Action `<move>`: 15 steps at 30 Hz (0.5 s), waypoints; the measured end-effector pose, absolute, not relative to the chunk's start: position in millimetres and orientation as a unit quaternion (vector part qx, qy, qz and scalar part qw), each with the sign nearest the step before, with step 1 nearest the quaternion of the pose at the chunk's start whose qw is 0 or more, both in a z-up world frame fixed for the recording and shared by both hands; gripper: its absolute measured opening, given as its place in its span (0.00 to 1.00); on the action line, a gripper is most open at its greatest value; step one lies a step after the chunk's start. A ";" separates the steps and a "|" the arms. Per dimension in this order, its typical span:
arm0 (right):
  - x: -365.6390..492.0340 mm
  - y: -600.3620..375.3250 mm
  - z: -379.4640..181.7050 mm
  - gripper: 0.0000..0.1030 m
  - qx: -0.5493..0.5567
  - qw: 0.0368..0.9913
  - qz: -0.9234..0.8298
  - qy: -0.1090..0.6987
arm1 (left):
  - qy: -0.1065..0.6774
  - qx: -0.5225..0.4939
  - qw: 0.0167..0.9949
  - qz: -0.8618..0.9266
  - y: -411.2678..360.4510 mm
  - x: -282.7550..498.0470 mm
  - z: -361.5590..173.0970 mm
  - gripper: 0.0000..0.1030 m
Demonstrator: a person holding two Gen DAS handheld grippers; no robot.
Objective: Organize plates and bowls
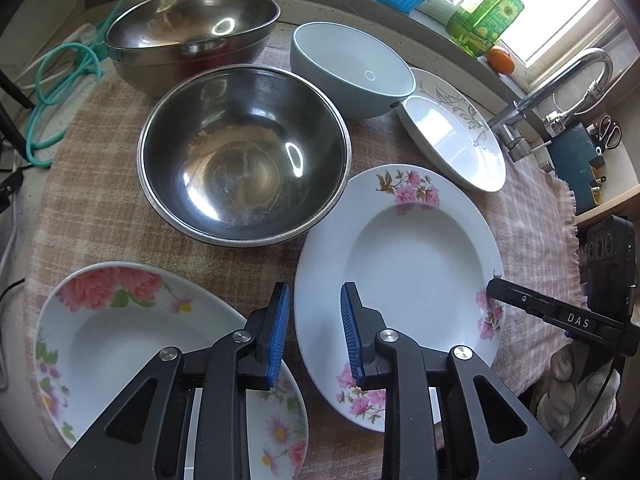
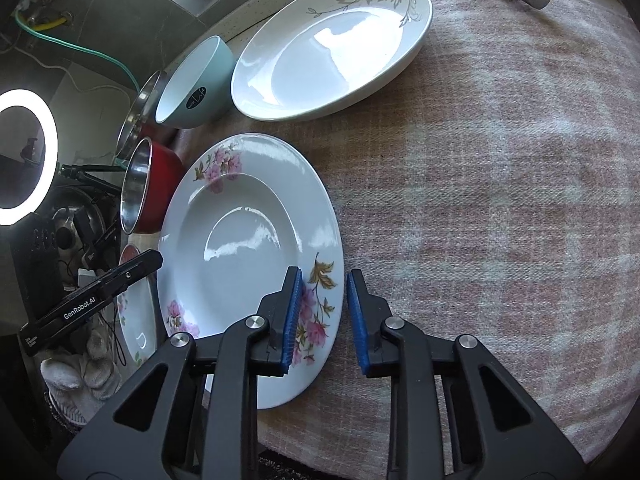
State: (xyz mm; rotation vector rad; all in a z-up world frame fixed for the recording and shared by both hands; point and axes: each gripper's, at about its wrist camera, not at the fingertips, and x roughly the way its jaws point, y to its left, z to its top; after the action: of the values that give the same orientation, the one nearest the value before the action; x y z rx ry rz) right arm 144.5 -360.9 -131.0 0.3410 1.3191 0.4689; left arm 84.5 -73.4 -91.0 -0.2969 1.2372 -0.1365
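A checked cloth [image 1: 100, 184] covers a counter below a bright window. In the left wrist view, a steel bowl [image 1: 244, 156] sits at centre, a larger steel bowl [image 1: 192, 32] at 11 o'clock from it and a pale blue bowl [image 1: 352, 68] at 2 o'clock. A leaf-patterned plate [image 1: 460, 136] lies at 3 o'clock, a rose plate [image 1: 120, 340] at 8 o'clock. The left gripper [image 1: 315, 334] straddles the near-left rim of the pink-flowered plate [image 1: 404, 280]; its jaws stand narrowly apart, the pads not visibly pressing the rim.

In the right wrist view, the cloth [image 2: 500, 200] fills the right half. The right gripper [image 2: 325, 320] straddles the same plate's [image 2: 248, 264] rim at 5 o'clock, jaws narrowly apart, not pinching. The leaf-patterned plate [image 2: 332, 48] lies at 12 o'clock, the pale blue bowl [image 2: 196, 84] at 11.
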 end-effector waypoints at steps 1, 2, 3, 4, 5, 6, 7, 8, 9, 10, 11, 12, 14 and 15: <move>144.7 -361.7 -130.6 0.23 0.156 0.751 0.217 0.605 | 0.577 -0.134 0.803 -0.062 -74.6 84.0 -91.1 0.22; 147.0 -356.7 -132.3 0.23 0.155 0.750 0.218 0.605 | 0.578 -0.131 0.803 -0.060 -75.6 83.7 -91.2 0.22; 147.5 -356.4 -132.5 0.22 0.154 0.749 0.219 0.606 | 0.579 -0.131 0.802 -0.059 -76.0 84.0 -92.4 0.22; 147.3 -357.0 -132.2 0.22 0.153 0.748 0.221 0.606 | 0.582 -0.132 0.800 -0.058 -76.5 84.8 -94.0 0.21; 147.5 -356.7 -132.1 0.21 0.152 0.747 0.224 0.607 | 0.586 -0.132 0.798 -0.056 -77.3 85.5 -96.1 0.20; 147.3 -356.9 -131.4 0.21 0.149 0.747 0.224 0.607 | 0.588 -0.131 0.796 -0.056 -78.1 86.0 -97.9 0.20; 147.3 -356.2 -131.2 0.21 0.147 0.747 0.225 0.608 | 0.587 -0.128 0.797 -0.056 -79.0 85.9 -97.8 0.20; 147.4 -355.2 -131.5 0.21 0.145 0.747 0.226 0.608 | 0.587 -0.127 0.798 -0.055 -79.4 85.9 -97.5 0.20; 147.7 -353.6 -131.3 0.21 0.143 0.747 0.227 0.608 | 0.587 -0.128 0.798 -0.055 -79.4 86.2 -97.0 0.20; 147.6 -354.0 -131.1 0.21 0.142 0.746 0.228 0.609 | 0.587 -0.127 0.798 -0.055 -80.0 86.3 -96.5 0.20; 147.5 -354.3 -131.1 0.22 0.141 0.746 0.228 0.609 | 0.587 -0.126 0.798 -0.055 -81.1 86.3 -95.9 0.20; 147.0 -355.0 -131.0 0.22 0.140 0.746 0.228 0.610 | 0.587 -0.125 0.798 -0.054 -82.9 86.0 -95.4 0.20; 145.3 -358.4 -130.8 0.22 0.139 0.745 0.228 0.611 | 0.587 -0.124 0.798 -0.054 -86.9 84.3 -95.2 0.20; 144.3 -360.6 -130.9 0.22 0.139 0.744 0.228 0.612 | 0.588 -0.125 0.797 -0.055 -88.7 83.1 -95.6 0.20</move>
State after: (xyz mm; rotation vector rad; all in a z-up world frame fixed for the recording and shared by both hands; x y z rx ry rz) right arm 144.3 -360.6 -130.9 0.3044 1.3405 0.4984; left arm 83.1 -88.7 -95.6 -0.2679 1.2620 -0.1182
